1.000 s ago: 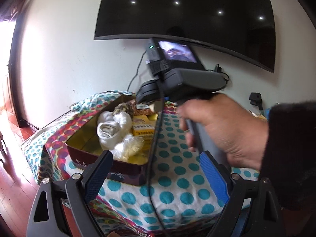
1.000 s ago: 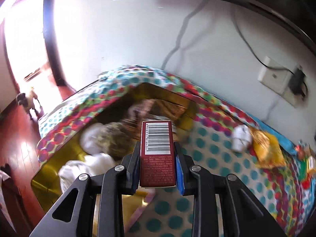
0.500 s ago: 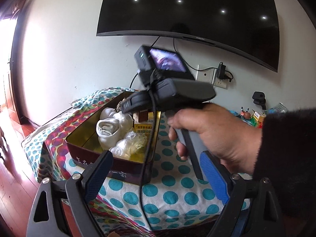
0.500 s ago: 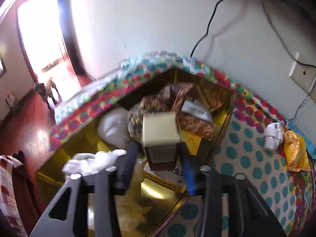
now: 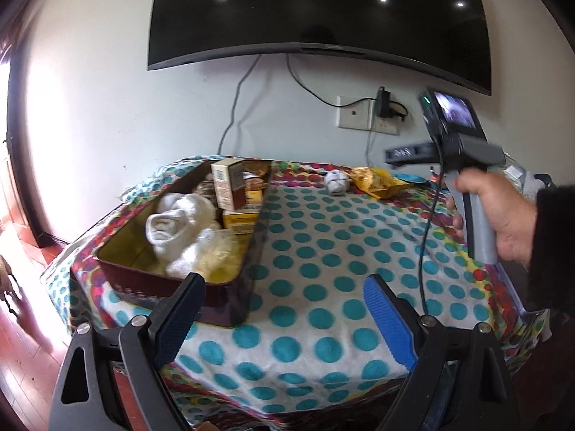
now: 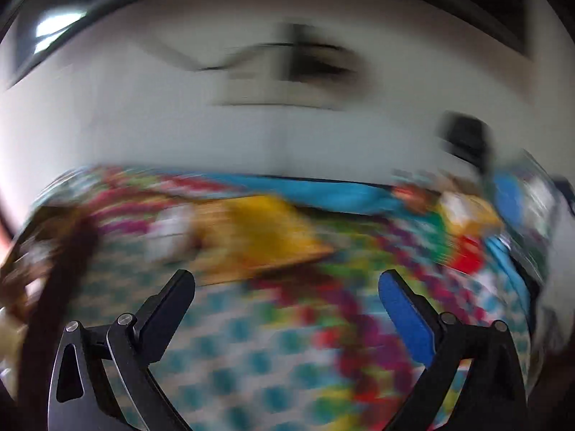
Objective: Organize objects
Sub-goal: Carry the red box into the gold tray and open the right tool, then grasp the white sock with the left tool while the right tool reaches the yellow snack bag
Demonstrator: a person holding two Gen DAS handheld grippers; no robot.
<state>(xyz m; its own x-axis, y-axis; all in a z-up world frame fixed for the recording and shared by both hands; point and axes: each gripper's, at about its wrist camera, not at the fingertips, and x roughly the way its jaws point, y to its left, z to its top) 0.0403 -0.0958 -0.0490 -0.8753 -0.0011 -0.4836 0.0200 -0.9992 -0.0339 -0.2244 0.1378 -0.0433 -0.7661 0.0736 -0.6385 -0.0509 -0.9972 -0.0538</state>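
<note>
The left gripper (image 5: 284,309) is held spread wide over the dotted tablecloth (image 5: 323,251), with nothing between its jaws. The right gripper (image 6: 287,298) is seen opening, its jaws apart and empty; its view is heavily blurred. A small brown-and-cream carton (image 5: 230,183) is found standing tilted in the dark rectangular tin with a gold lining (image 5: 233,294), beside rolled white socks (image 5: 172,222). A grey sock ball (image 5: 336,183) and a yellow crinkled packet (image 5: 377,183) are left on the cloth.
</note>
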